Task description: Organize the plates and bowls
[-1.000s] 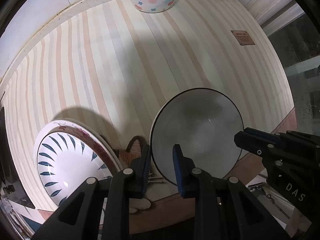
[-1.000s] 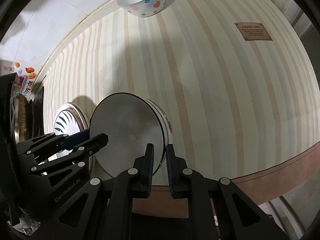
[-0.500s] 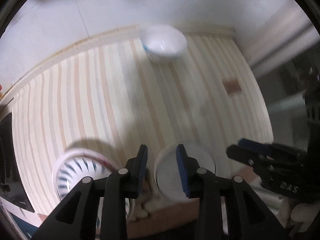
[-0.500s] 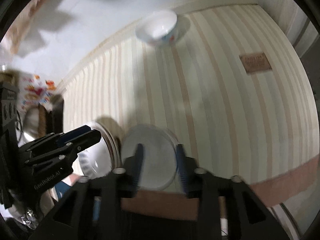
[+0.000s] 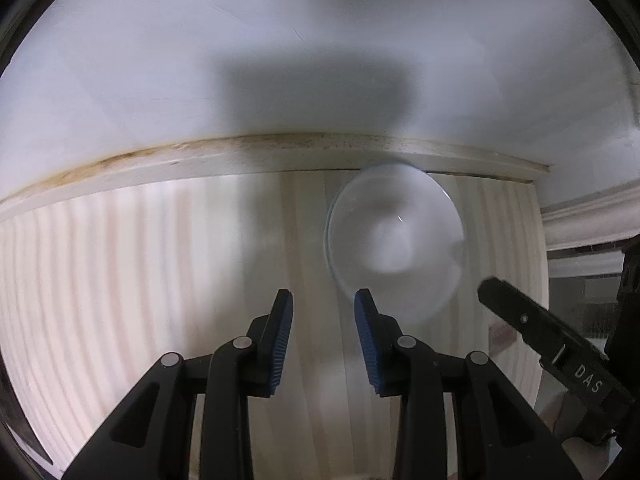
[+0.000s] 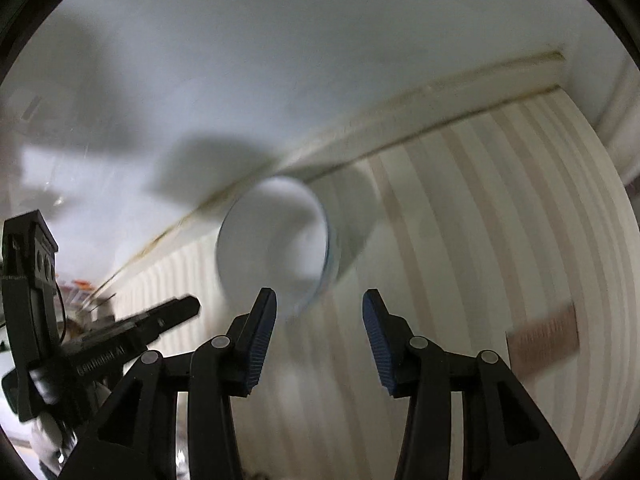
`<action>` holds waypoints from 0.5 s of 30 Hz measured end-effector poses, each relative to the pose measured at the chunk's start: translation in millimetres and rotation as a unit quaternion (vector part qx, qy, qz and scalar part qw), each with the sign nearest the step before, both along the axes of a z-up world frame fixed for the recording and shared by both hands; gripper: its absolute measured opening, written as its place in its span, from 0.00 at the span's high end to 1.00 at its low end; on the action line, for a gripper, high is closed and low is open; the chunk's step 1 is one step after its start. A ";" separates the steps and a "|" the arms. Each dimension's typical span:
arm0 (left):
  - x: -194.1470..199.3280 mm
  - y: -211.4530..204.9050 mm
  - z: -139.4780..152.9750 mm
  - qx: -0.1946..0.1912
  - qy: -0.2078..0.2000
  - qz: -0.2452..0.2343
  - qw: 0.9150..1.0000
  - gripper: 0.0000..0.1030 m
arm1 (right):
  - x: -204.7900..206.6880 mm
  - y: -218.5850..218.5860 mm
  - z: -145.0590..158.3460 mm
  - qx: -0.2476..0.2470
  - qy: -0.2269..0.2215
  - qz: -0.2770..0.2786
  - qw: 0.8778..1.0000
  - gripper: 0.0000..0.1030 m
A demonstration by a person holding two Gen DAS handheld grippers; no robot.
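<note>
Your left gripper [image 5: 323, 310] and right gripper [image 6: 319, 309] both stand with jaws parted and nothing between the blue ribbed pads; each has just been opening. The round white ceramic bowl [image 5: 396, 240] sits blurred on the beige striped tablecloth [image 5: 140, 264], against the pale back wall [image 5: 320, 60], just ahead of both grippers.

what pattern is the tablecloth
Pale cream and pinkish-tan stripes on the tablecloth, clearest in the right wrist view.
</note>
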State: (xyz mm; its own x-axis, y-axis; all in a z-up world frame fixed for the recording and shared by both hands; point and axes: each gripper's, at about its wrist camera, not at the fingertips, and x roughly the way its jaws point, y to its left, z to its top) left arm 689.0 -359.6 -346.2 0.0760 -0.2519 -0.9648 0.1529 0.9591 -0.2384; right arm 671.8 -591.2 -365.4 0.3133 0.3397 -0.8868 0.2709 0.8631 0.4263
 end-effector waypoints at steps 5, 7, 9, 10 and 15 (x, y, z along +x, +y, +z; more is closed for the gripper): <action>17.1 -15.7 -28.6 0.004 0.017 -0.009 1.000 0.71 | 32.7 0.5 -29.3 -0.001 0.019 0.003 1.000 0.53; 20.5 -21.5 -37.0 0.007 0.022 -0.014 1.000 0.71 | 39.7 0.9 -38.5 0.002 0.025 0.007 1.000 0.53; 22.2 -27.8 -41.6 0.016 0.015 -0.020 1.000 0.73 | 46.9 2.5 -49.5 0.004 0.037 0.012 0.999 0.58; 22.0 -30.9 -43.3 0.020 0.011 -0.024 0.999 0.76 | 49.7 3.4 -54.3 0.001 0.040 0.014 0.999 0.63; 12.2 -40.2 -42.3 0.034 -0.006 -0.032 0.999 0.83 | 51.5 22.7 -54.3 -0.027 0.035 0.038 0.998 0.88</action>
